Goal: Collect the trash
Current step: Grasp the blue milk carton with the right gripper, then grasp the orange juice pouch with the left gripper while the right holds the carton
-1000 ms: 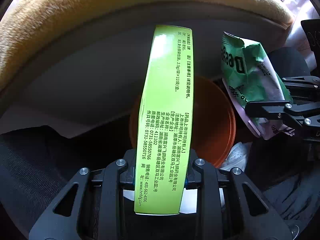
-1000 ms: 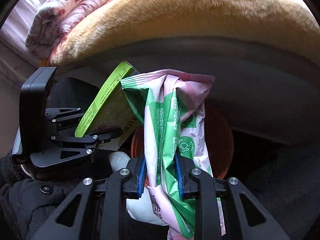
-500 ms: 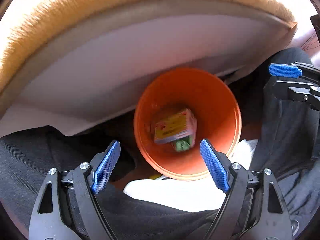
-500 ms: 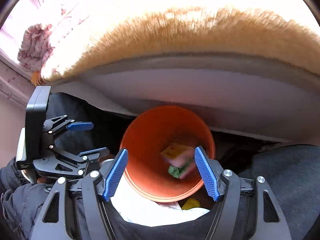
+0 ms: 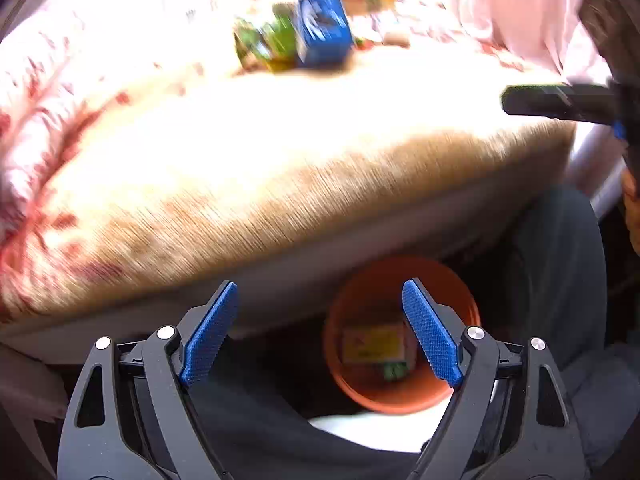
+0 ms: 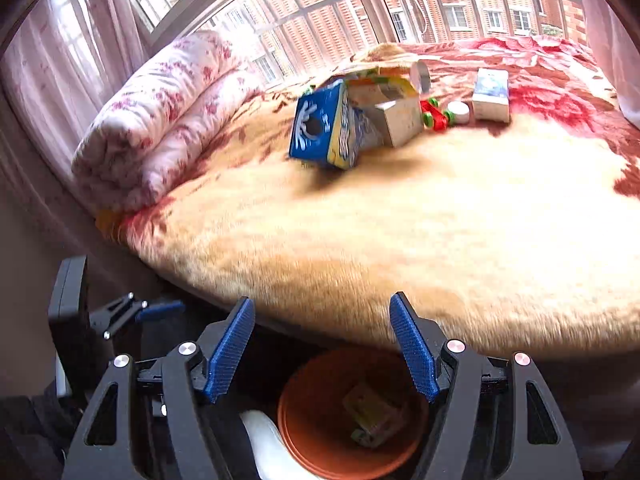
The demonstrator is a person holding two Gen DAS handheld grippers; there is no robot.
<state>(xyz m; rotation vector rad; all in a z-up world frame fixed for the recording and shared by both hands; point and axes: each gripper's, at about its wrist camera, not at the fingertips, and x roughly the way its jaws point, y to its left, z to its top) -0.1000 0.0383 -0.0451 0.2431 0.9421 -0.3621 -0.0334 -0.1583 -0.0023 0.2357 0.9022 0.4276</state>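
An orange bin (image 5: 400,402) (image 6: 304,420) stands on the floor against the bed's edge. Inside it lie a yellow-green box (image 5: 372,344) (image 6: 372,412) and a green packet (image 5: 394,370). My left gripper (image 5: 319,283) hangs above and left of the bin, its jaws opening with nothing between them. My right gripper (image 6: 321,298) is open and empty over the bin. More trash sits on the bed: a blue carton (image 6: 320,128) (image 5: 322,30), a white box (image 6: 400,120), a white-and-blue box (image 6: 491,94) and a small white jar (image 6: 458,112).
The bed carries a plush tan and red flowered blanket (image 6: 400,220) and a rolled floral quilt (image 6: 160,120) at its left. A window with curtains is behind. A person's dark trouser legs (image 5: 560,280) flank the bin, and a white object (image 6: 260,440) lies beside it.
Both grippers let go: the green box and the green-pink packet dropped into the orange bin. Both then rose and tilted up, so the bed top and its trash came into view.
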